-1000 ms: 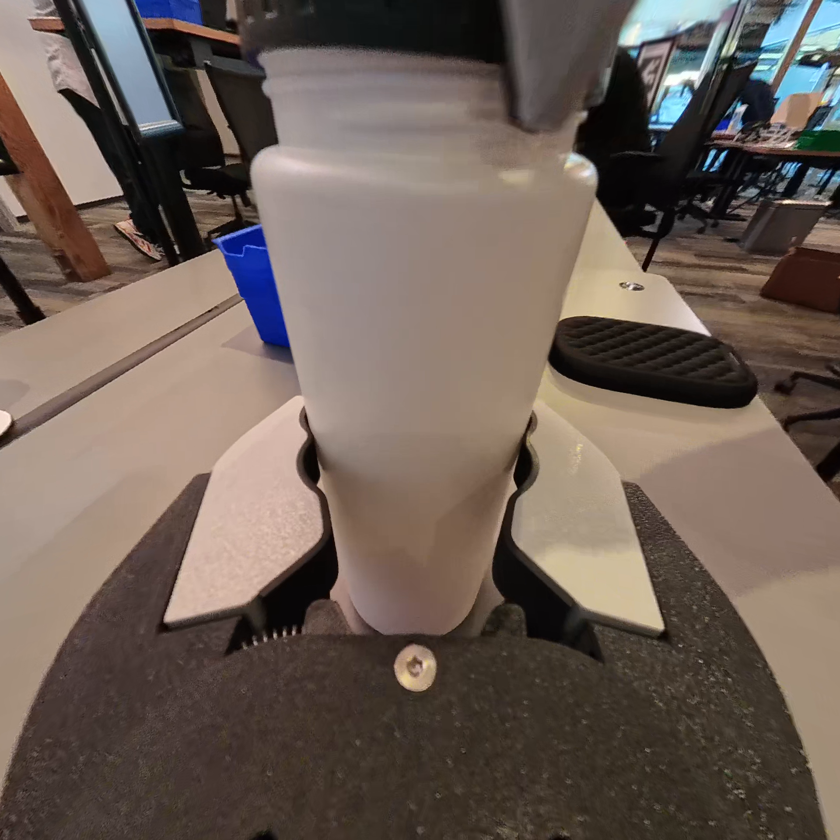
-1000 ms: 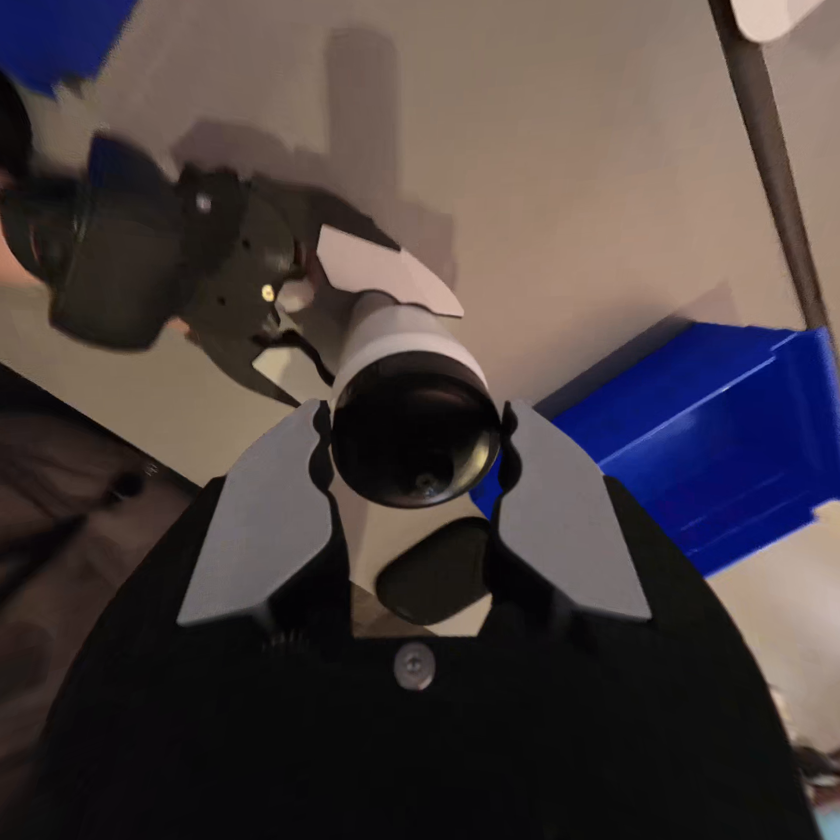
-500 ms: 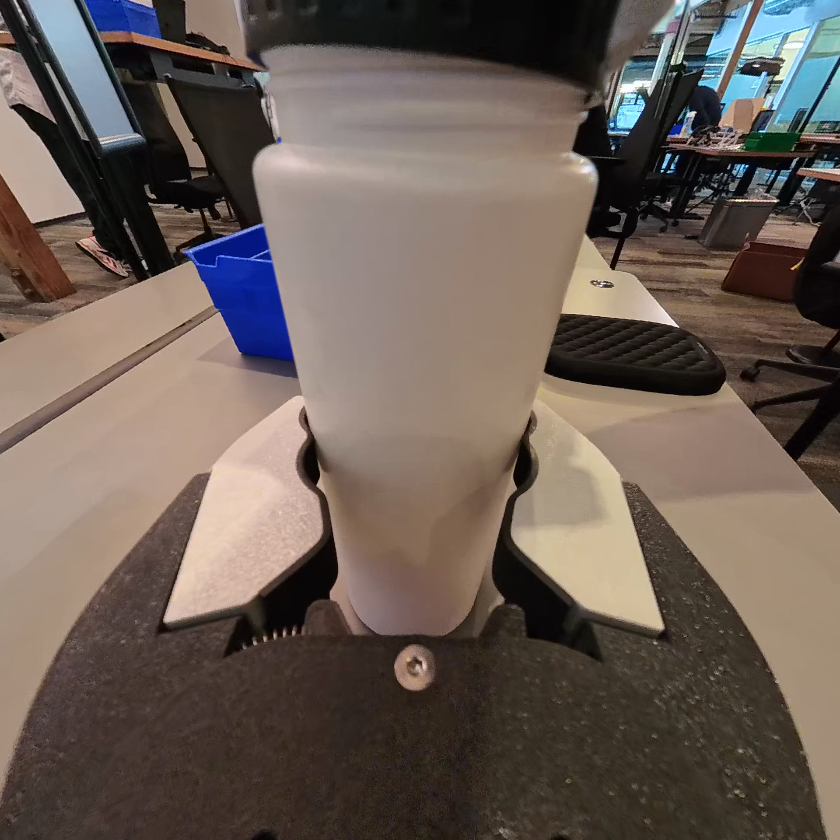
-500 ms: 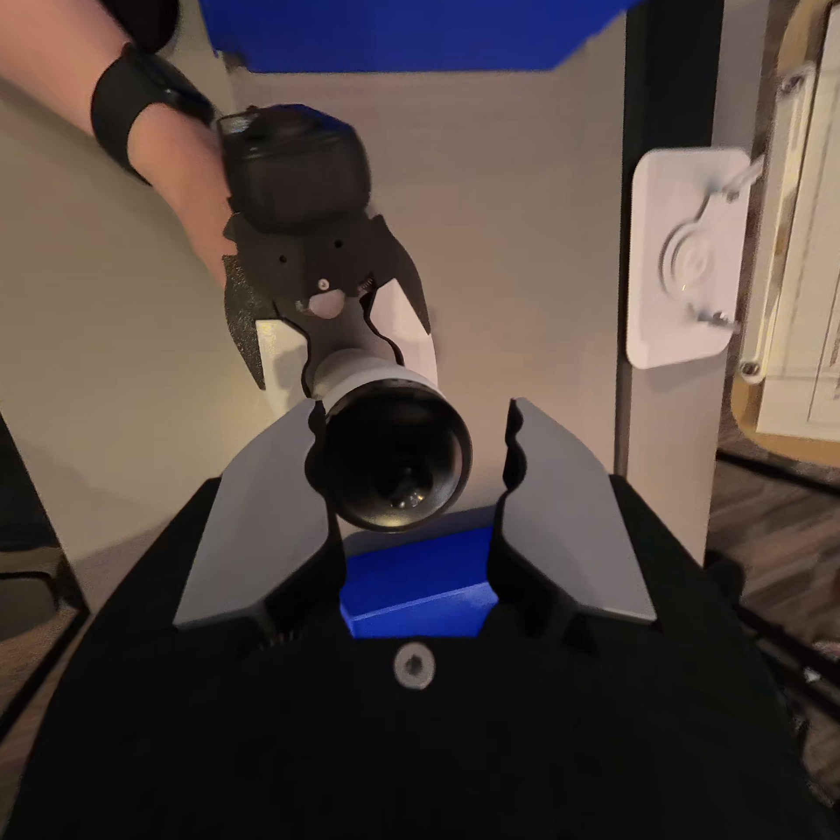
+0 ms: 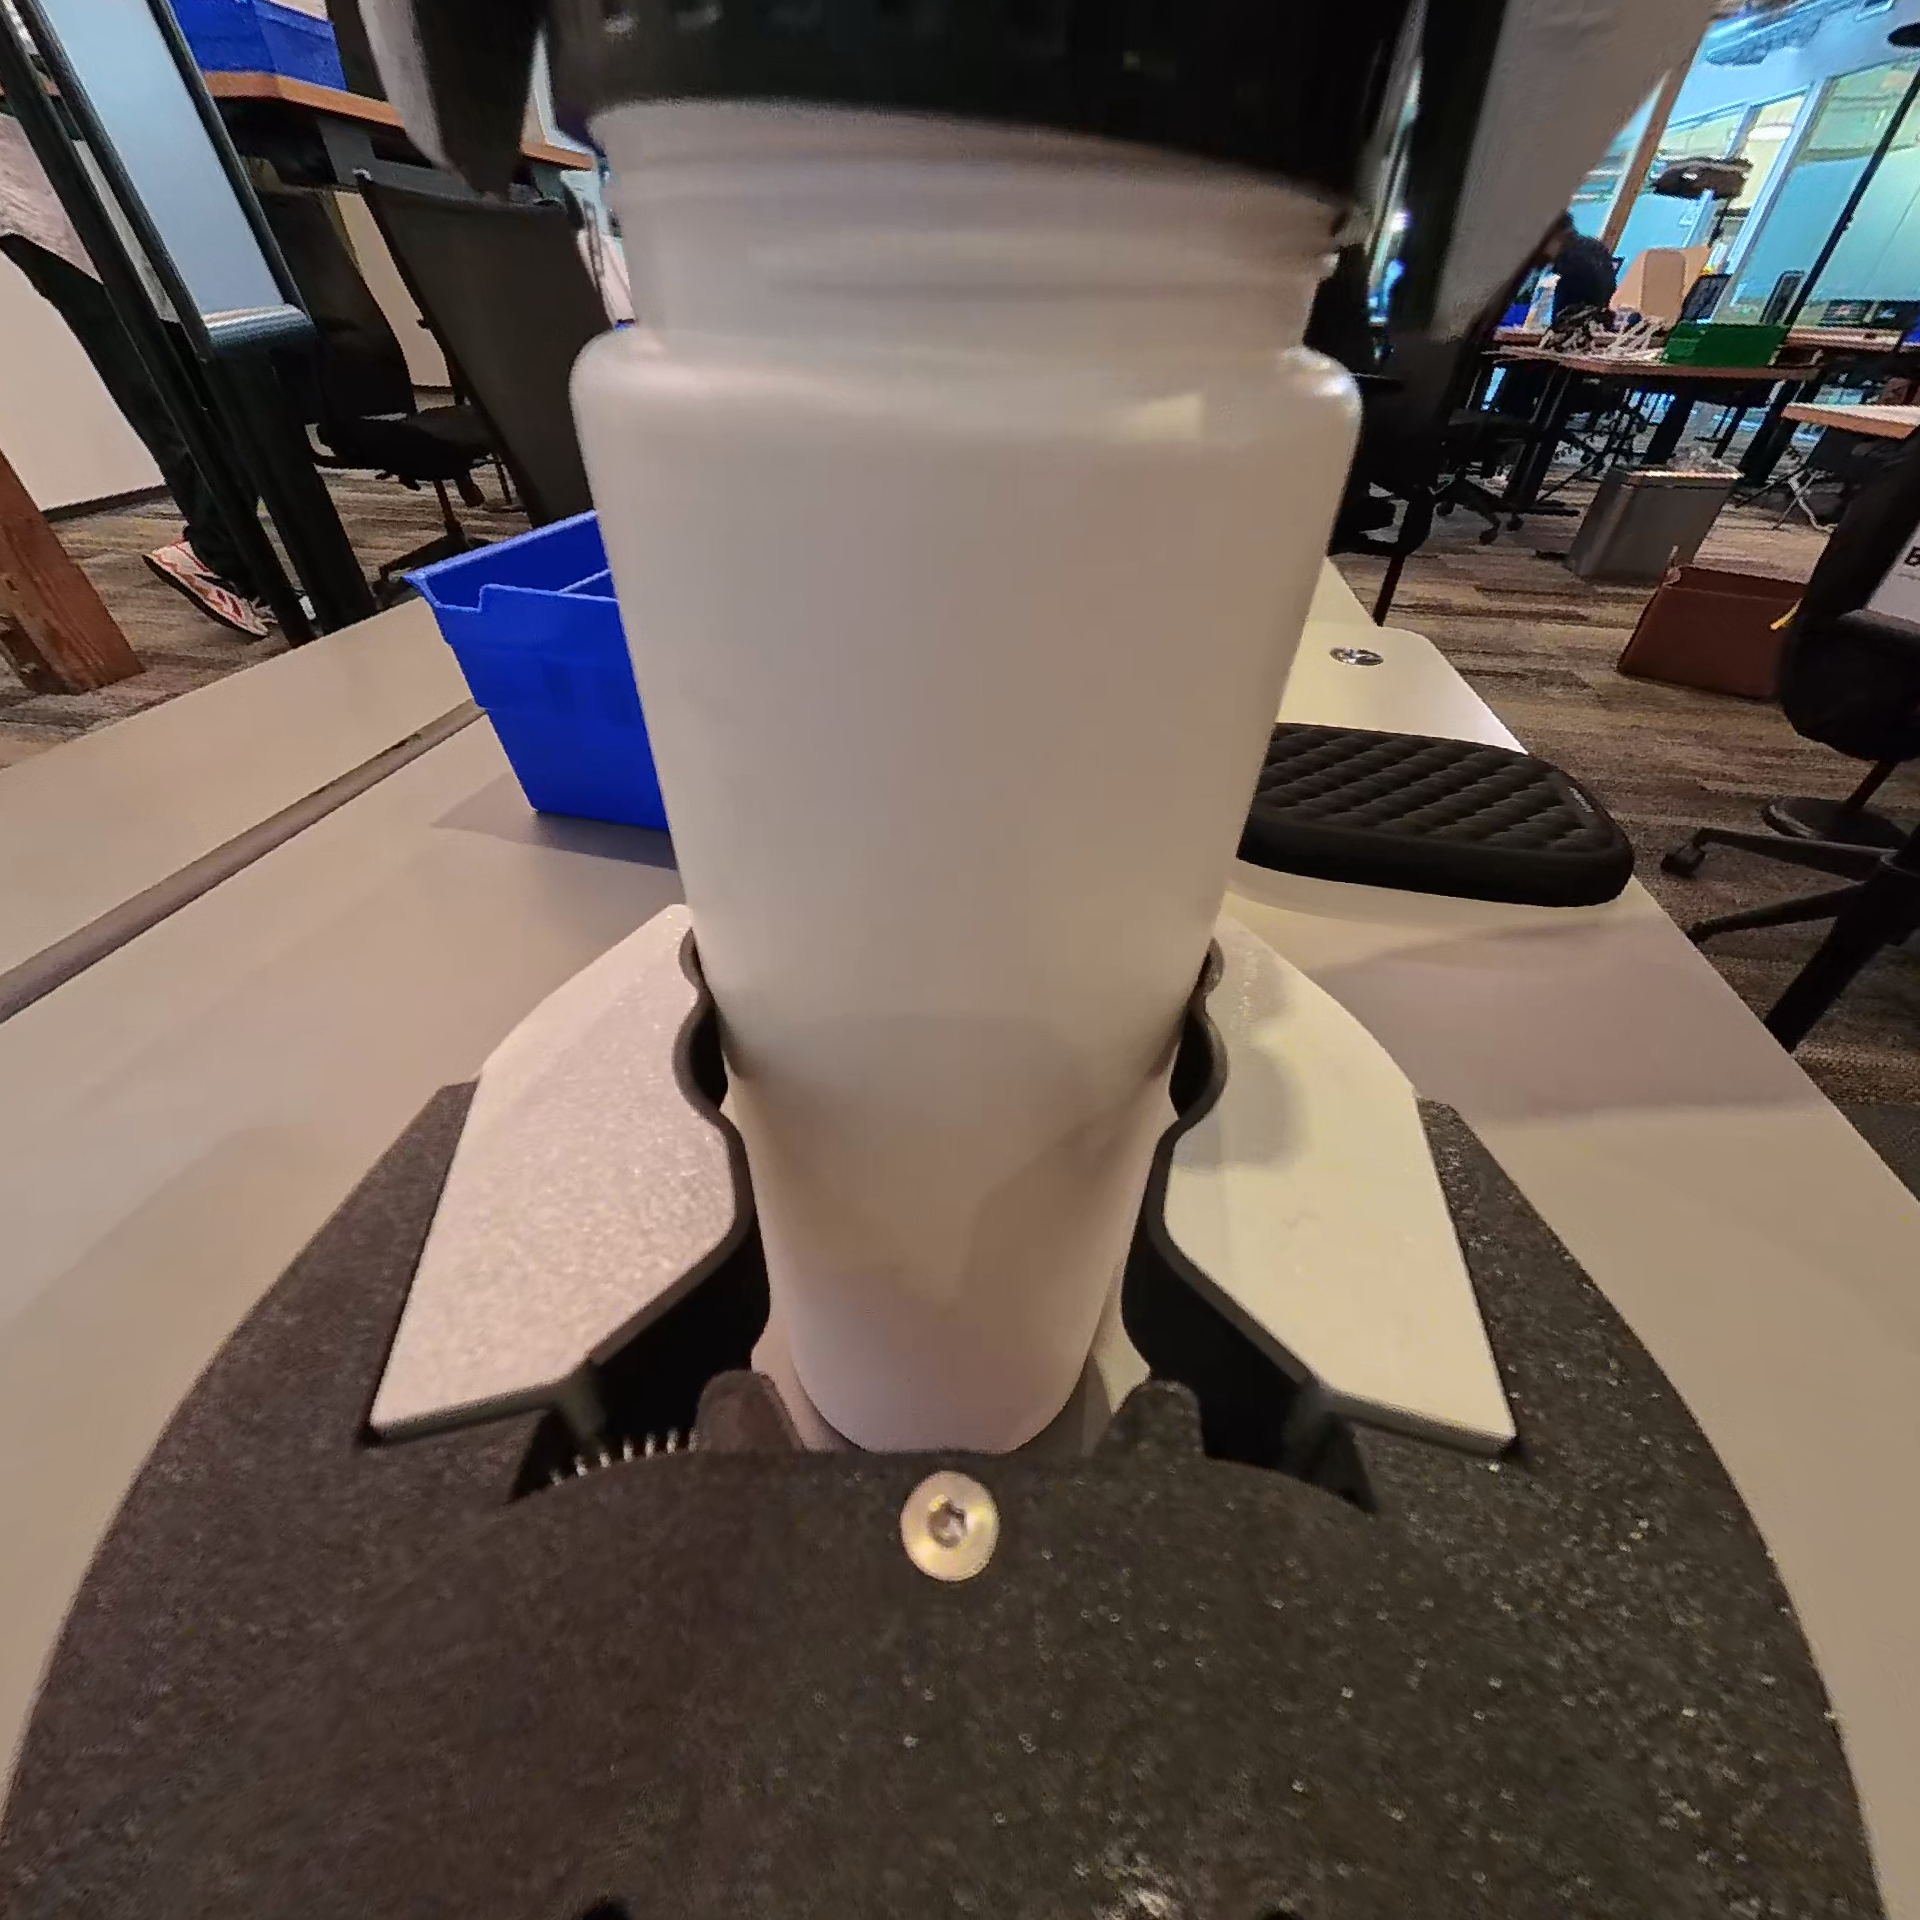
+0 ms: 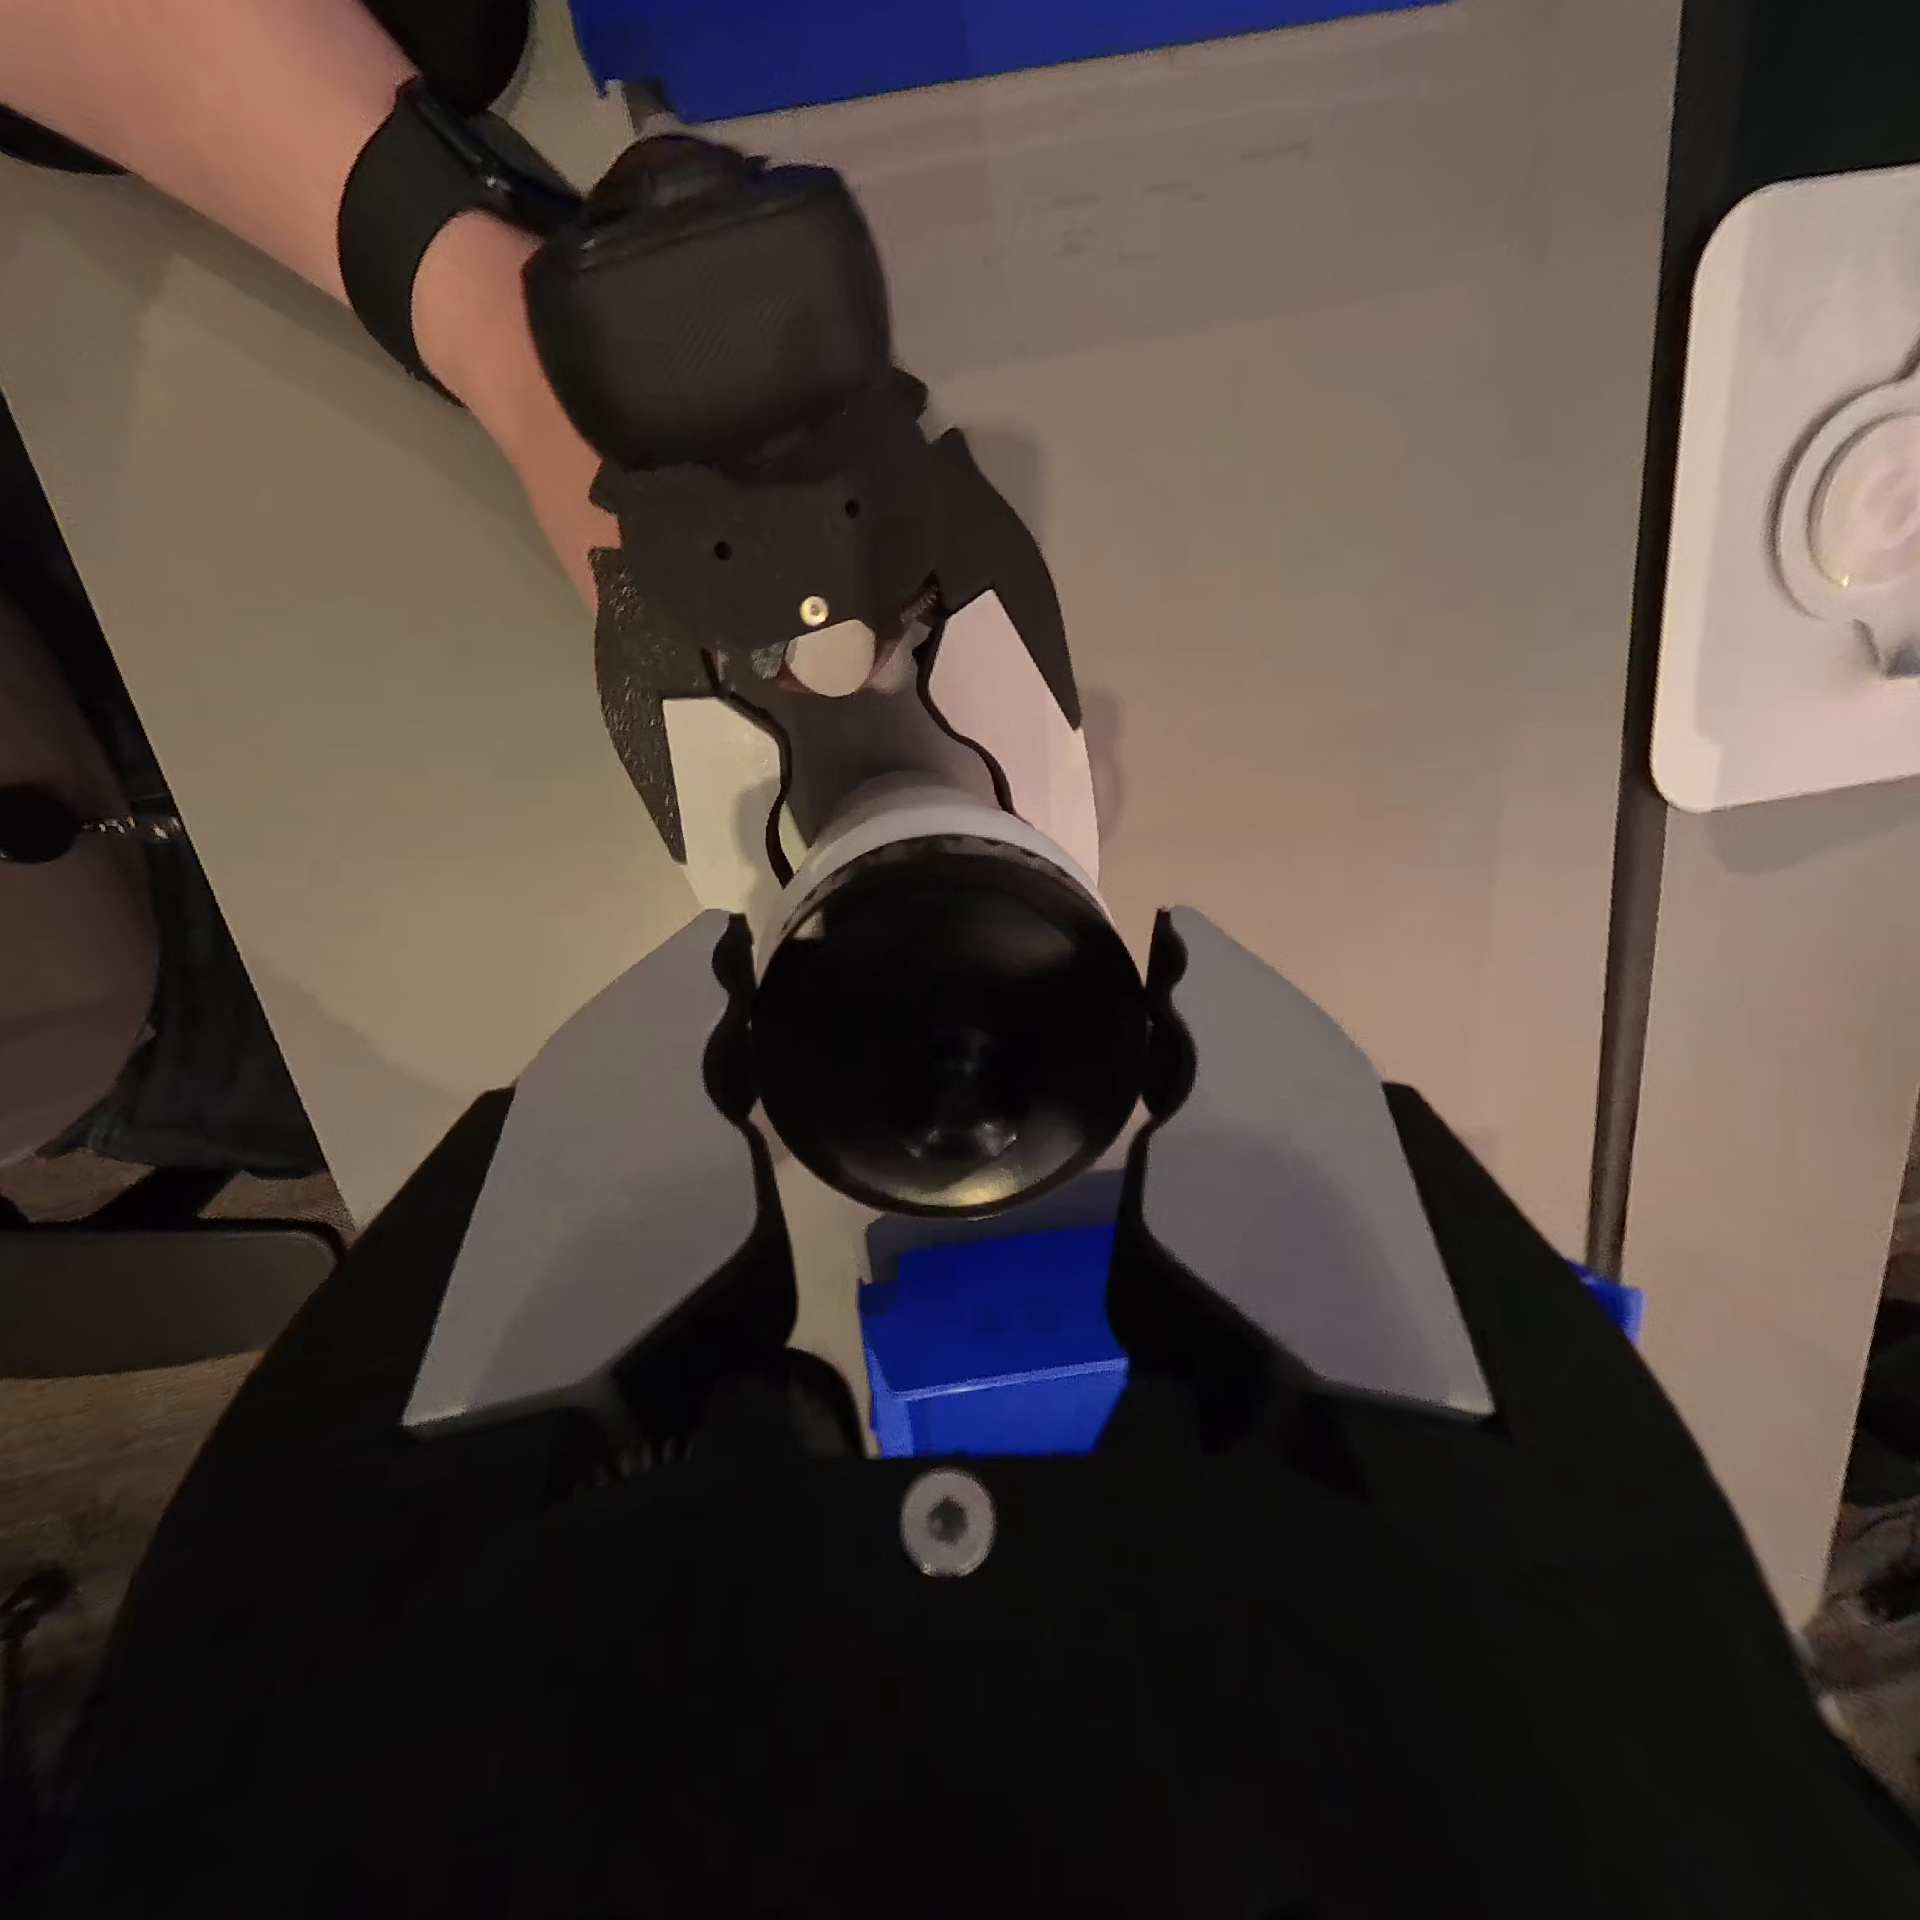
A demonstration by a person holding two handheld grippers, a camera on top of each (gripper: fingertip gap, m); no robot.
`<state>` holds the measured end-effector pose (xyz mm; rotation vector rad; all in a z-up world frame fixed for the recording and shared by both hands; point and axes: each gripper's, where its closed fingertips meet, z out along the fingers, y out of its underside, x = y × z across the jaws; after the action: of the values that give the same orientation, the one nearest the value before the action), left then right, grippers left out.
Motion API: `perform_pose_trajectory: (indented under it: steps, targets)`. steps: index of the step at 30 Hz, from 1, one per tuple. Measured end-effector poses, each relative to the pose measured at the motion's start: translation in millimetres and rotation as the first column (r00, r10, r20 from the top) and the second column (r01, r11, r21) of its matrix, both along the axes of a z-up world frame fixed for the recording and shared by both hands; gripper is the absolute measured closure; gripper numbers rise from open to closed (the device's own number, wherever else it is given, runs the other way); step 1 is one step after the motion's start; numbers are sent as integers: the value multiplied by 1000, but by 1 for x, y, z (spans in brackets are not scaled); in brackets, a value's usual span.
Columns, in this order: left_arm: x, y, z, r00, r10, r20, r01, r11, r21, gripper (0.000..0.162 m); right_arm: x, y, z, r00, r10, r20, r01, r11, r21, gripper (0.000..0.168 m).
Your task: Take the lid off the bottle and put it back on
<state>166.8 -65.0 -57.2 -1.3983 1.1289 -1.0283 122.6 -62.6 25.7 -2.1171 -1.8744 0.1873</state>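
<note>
While my left tool (image 5: 951,1049) clamps the white bottle (image 5: 961,727) mid-frame, my right tool (image 6: 948,1023) pinches its black lid (image 6: 940,1049).

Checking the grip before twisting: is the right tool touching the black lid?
Touching. The right wrist view shows both fingers of the right tool pressed against the sides of the lid, with no gap on either side.

My fingers (image 5: 561,1226) look like matt, finely grained grey plastic on a rough, speckled black body. Bottle (image 5: 956,748): smooth, matt white plastic. Lid (image 6: 951,1049): glossy black. Counter (image 5: 260,1018): smooth, matt grey. Bin (image 5: 551,675): glossy blue plastic.
</note>
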Motion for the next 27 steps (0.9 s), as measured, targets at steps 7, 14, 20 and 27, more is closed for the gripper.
perform_pose_trajectory:
  steps: [7,14,20,27]
  targets:
    - [6,-6,-1,1000,18,-24,-18,1000,5,76,-8,4,1,966,-257,-15,257,966,-7,123]
    - [5,-7,-1,1000,4,-20,-4,1000,0,76,-15,10,23,990,-79,-121,96,985,141,114]
    - [-1,2,1,1000,16,-19,-18,997,-76,76,7,25,49,933,-158,-324,219,963,159,89]
    - [-15,23,5,997,66,45,-48,943,-330,76,20,37,15,780,-387,-492,436,900,-17,76]
